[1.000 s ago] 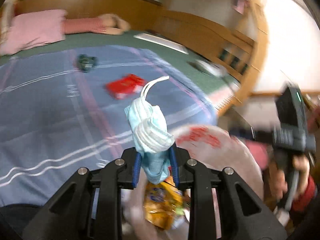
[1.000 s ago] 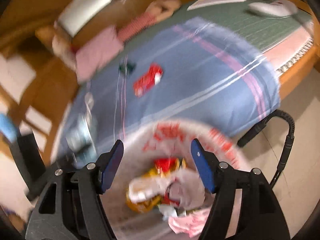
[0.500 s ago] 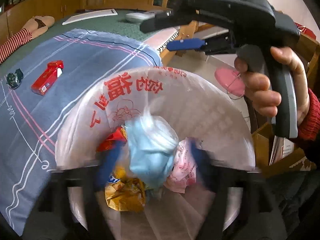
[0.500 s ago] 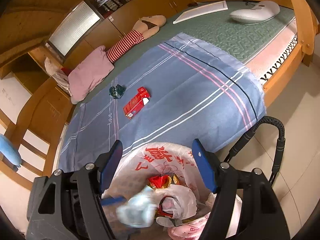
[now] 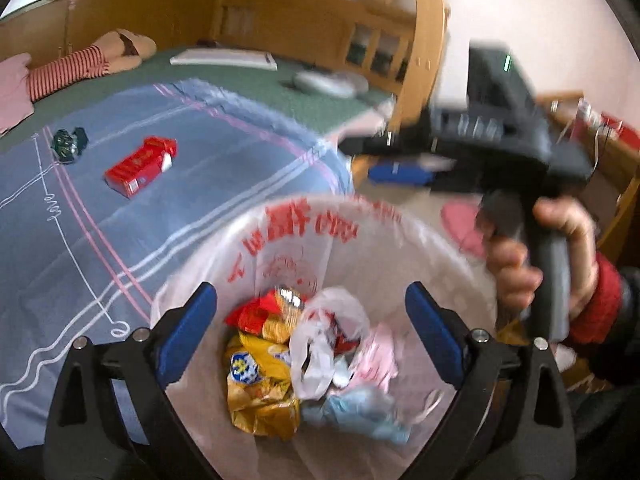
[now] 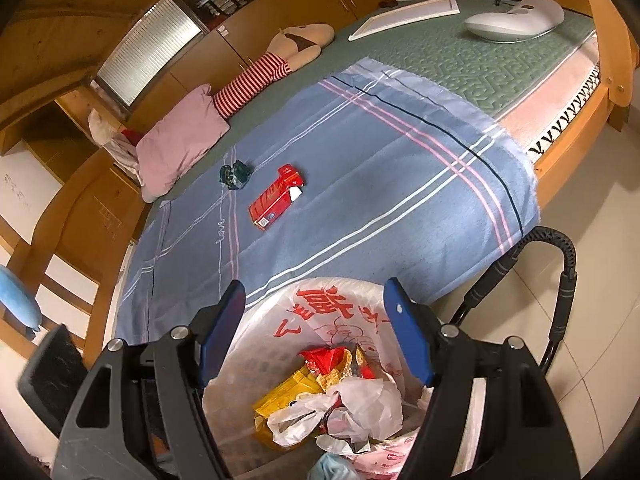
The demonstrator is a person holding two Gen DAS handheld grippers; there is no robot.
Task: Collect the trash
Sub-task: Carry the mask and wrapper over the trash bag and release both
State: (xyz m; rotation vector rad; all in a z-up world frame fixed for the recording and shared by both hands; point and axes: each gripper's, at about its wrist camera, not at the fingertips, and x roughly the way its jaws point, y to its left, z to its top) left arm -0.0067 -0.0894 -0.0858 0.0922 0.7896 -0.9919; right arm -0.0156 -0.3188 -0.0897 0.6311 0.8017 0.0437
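Striped woven blanket (image 6: 400, 184); crinkled plastic bin liner (image 5: 360, 248).

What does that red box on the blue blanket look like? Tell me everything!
The flat red cardboard box is long and rectangular, with pale printed lettering along its side and a small label at its near end. Its far end shows white, as if a flap stands open there. It lies flat and slanted on the blue striped blanket, touching nothing else. A crumpled dark green wrapper sits nearby, apart from it.
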